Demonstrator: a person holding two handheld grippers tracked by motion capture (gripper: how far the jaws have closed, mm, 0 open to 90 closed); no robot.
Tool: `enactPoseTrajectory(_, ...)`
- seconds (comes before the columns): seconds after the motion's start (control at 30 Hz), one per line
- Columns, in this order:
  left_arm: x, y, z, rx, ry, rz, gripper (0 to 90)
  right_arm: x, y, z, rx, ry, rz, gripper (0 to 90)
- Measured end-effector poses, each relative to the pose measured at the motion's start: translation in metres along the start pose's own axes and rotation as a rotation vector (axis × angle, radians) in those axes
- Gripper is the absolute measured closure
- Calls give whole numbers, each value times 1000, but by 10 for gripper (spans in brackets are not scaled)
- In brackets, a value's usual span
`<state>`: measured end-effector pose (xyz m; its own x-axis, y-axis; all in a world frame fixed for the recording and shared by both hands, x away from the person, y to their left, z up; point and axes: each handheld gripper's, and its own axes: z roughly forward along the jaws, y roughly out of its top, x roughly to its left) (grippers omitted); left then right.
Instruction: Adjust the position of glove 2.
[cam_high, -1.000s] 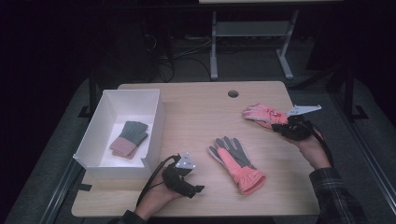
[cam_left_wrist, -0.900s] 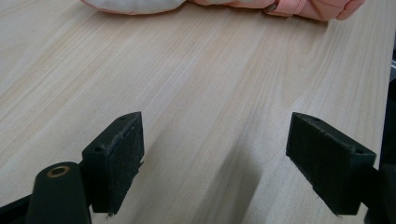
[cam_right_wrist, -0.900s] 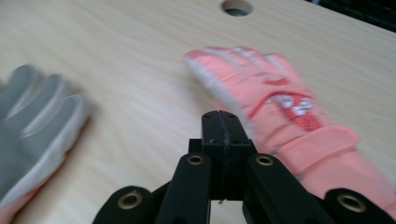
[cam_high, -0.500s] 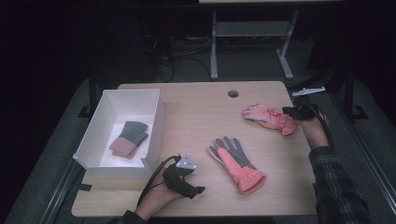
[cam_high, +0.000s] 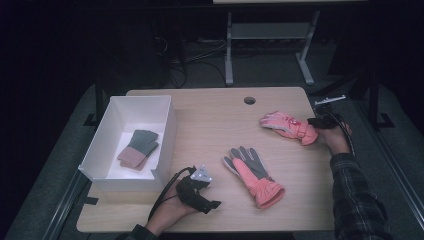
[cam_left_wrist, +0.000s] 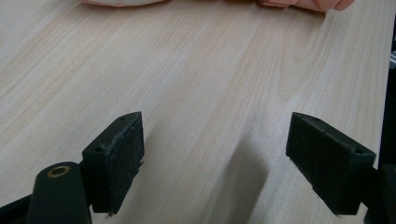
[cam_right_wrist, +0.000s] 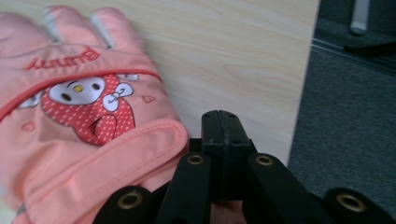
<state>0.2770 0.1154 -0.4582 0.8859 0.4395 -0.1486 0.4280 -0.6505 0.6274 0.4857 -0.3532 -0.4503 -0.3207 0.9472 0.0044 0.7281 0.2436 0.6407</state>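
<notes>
Gloves are what we have in hand here, two pink ones on a pale wooden table (cam_high: 210, 120). Our right gripper (cam_high: 320, 121) sits at the table's right edge, just beside the cuff of the far glove (cam_high: 287, 126), and its jaws are pressed flat together with nothing between them. In the right gripper view we look down those closed jaws (cam_right_wrist: 219, 126): the glove (cam_right_wrist: 88, 121) lies to their left with its cuff strap touching or almost touching the black linkage, back side up, showing a cartoon face on a red dotted patch and red lettering near the fingers, which point away from us. Whether the pads actually touch the cloth we cannot tell. The second glove (cam_high: 252, 172) lies palm up near the middle of the table, its grey palm and grey fingers pointing toward the far left and its pink cuff toward us, well apart from the first. Our left gripper (cam_high: 197, 190) rests low on the near edge of the table, between the second glove and a white box (cam_high: 165, 107). In the left gripper view its two black pads (cam_left_wrist: 116, 158) stand wide apart over bare wood, holding nothing, with a strip of pink cloth at the top edge. The white box stands at the table's left and holds a folded pair of smaller gloves (cam_high: 139, 148), green at one end and brownish pink at the other.
</notes>
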Motion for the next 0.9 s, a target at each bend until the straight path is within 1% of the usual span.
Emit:
enactPoseTrajectory(0.03, 0, 0, 0, 0, 0, 0, 189, 0, 0, 0, 0, 0, 0, 900)
enactPoseTrajectory(0.07, 0, 0, 0, -1, 1, 1, 189, 4, 1, -4, 7, 19, -28, 900)
enactPoseTrajectory(0.1, 0, 0, 0, 0, 2, 2, 189, 6, 0, -6, 17, 22, -45, 900)
enactPoseTrajectory(0.13, 0, 0, 0, 0, 3, 2, 189, 9, 0, -9, 24, 33, -47, 900)
enactPoseTrajectory(0.17, 0, 0, 0, 0, 3, 2, 189, 9, 0, -9, 24, 33, -47, 900)
enactPoseTrajectory(0.2, 0, 1, 0, 1, 3, 1, 189, 15, -4, -14, 18, 55, -48, 900)
enactPoseTrajectory(0.23, 0, 1, 0, 1, 3, 1, 189, 15, -4, -14, 18, 55, -48, 900)
enactPoseTrajectory(0.27, 0, 1, 0, 2, 3, 3, 189, 17, -6, -17, 22, 63, -48, 900)
enactPoseTrajectory(0.3, 0, 1, 0, 2, 1, 3, 189, 20, -8, -19, 23, 76, -52, 900)
enactPoseTrajectory(0.33, 0, 1, -1, 6, 1, 6, 189, 27, -14, -24, 29, 100, -65, 900)
enactPoseTrajectory(0.37, 0, 1, -1, 6, 1, 6, 189, 27, -14, -24, 29, 100, -65, 900)
enactPoseTrajectory(0.4, -1, 1, 0, -2, 1, -2, 189, 30, -16, -26, 31, 116, -71, 900)
enactPoseTrajectory(0.43, -1, 1, 0, 0, 0, 0, 189, 34, -19, -29, 49, 134, -71, 900)
enactPoseTrajectory(0.5, -1, 1, 1, 1, -1, 1, 189, 41, -24, -30, 65, 150, -100, 899)
enactPoseTrajectory(0.53, -1, 2, 1, 8, 0, 12, 189, 47, -27, -31, 74, 137, -121, 888)
enactPoseTrajectory(0.57, -1, 2, 1, 8, 0, 12, 189, 48, -27, -32, 75, 121, -126, 875)
enactPoseTrajectory(0.63, 0, 3, 1, 9, -1, 13, 189, 49, -26, -34, 69, 112, -120, 872)
enactPoseTrajectory(0.67, 0, 3, 1, 10, -1, 11, 189, 51, -21, -42, 28, 139, -76, 825)
enactPoseTrajectory(0.7, 0, 3, 1, 10, -1, 11, 189, 51, -21, -42, 28, 139, -76, 825)
enactPoseTrajectory(0.73, 0, 3, 2, 3, -2, 4, 189, 53, -14, -46, -1, 180, -64, 766)
enactPoseTrajectory(0.77, 0, 3, 2, 3, -2, 4, 189, 53, -14, -46, -1, 180, -64, 766)
enactPoseTrajectory(0.8, 0, 4, 2, 3, -2, 6, 189, 59, -7, -46, -6, 212, -71, 723)
enactPoseTrajectory(0.87, 0, 3, 2, 3, -3, 6, 189, 68, -1, -45, -16, 244, -91, 691)
enactPoseTrajectory(0.9, 0, 3, 2, 9, -4, 10, 189, 72, 2, -42, -6, 252, -93, 669)
